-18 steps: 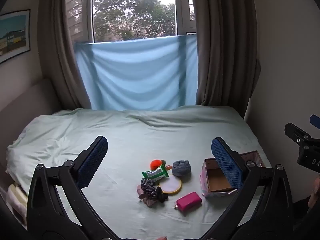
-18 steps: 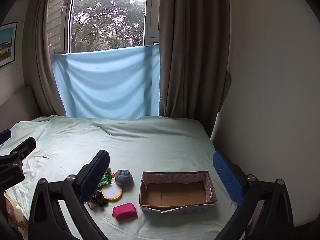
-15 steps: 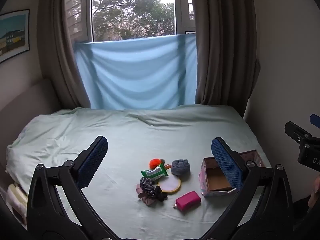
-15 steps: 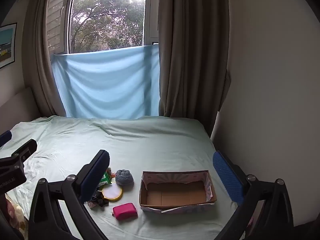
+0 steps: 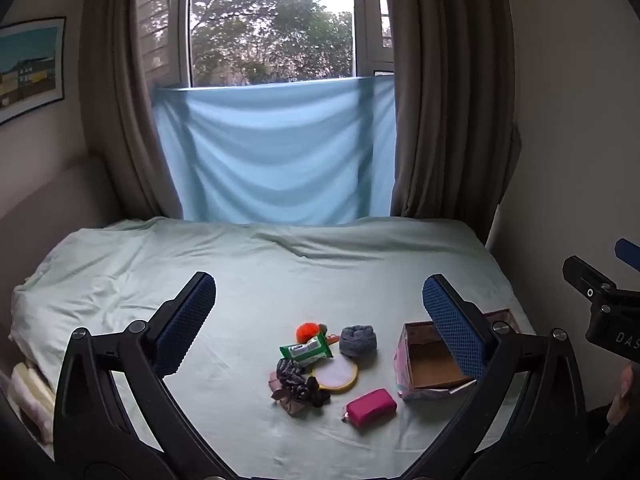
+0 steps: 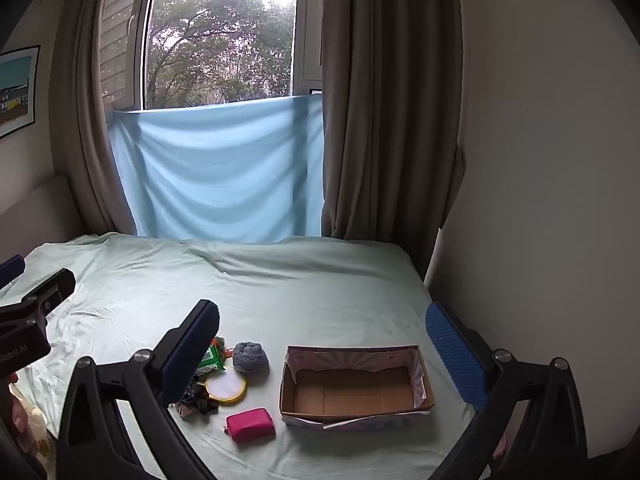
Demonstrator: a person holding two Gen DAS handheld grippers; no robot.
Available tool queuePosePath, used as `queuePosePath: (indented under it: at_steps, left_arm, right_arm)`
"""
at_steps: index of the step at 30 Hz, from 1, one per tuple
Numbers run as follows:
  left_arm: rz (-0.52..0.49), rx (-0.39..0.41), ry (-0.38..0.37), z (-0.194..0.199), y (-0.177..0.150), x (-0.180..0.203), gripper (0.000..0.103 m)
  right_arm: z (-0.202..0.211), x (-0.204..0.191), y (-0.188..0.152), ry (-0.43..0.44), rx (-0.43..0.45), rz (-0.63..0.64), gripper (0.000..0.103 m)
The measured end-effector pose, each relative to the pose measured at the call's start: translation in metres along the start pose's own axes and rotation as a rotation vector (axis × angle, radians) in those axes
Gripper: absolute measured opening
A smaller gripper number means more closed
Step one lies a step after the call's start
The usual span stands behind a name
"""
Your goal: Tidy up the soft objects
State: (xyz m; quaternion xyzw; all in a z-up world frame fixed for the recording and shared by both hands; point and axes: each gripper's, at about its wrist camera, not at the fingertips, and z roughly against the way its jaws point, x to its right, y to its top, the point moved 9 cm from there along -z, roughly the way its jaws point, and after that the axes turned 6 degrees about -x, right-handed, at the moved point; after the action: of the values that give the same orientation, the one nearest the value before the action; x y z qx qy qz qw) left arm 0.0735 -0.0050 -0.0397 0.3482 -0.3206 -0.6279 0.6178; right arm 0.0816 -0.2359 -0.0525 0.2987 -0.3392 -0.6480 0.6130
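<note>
The bed [image 5: 260,280] wears a pale mint-green sheet. On it lie a magenta pouch [image 5: 371,401], a grey-blue rolled sock [image 5: 358,340], an orange pompom [image 5: 307,330], a green-and-white wipes packet [image 5: 306,350], a round mirror [image 5: 335,376] with a yellow rim, and a dark patterned scrunchie [image 5: 294,378]. The box [image 6: 356,390] is plain brown cardboard inside, pastel pink and blue outside. Both grippers are black, with blue dimpled fingers [image 5: 454,330]. A light blue cloth [image 5: 276,152] hangs between grey-brown curtains [image 6: 384,100].
</note>
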Motion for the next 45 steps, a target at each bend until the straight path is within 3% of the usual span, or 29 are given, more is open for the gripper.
queuePosePath:
  at_steps: [45]
  left_arm:
    - [-0.002, 0.027, -0.016, 0.008, 0.003, 0.0, 0.103]
  right_arm:
    - [0.01, 0.002, 0.007, 0.002, 0.009, 0.006, 0.103]
